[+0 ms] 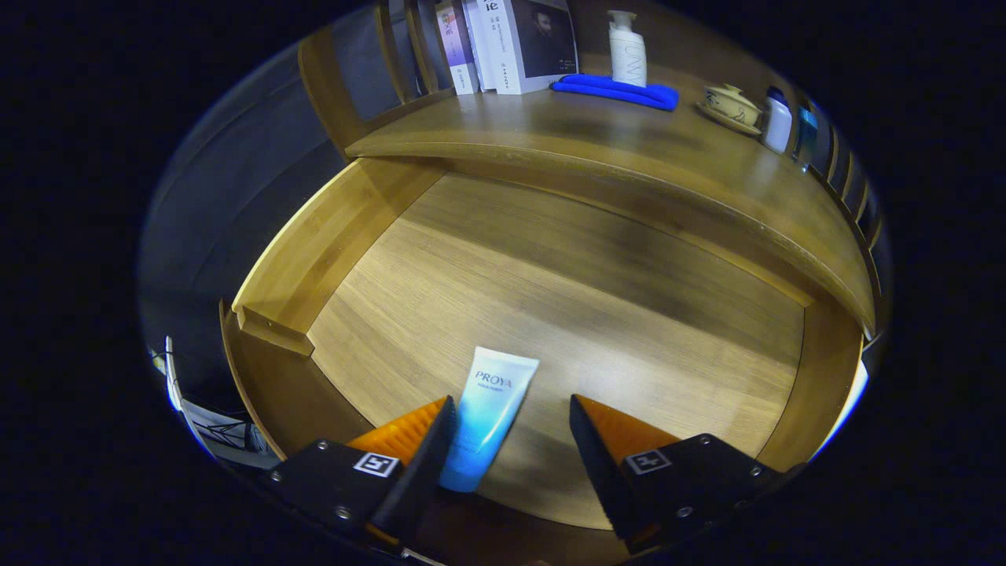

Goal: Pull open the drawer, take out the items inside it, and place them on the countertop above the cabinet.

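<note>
White-and-blue plastic tube [490,417] is lain between the spread fingers of the gripper [511,413]; it should be centred before closing.

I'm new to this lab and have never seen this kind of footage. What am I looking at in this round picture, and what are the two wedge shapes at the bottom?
The camera rides on a hand-held gripper and looks forward along it; the fisheye lens makes the picture round. The two wedges are its jaws, standing open. Below them is an opened wooden drawer. A cosmetic tube lies flat on the drawer's floor between the jaws, close to the left one; nothing is gripped yet. Beyond the drawer is the countertop, with books, a pump bottle standing on a blue cloth, a lidded cup and small bottles.
</note>
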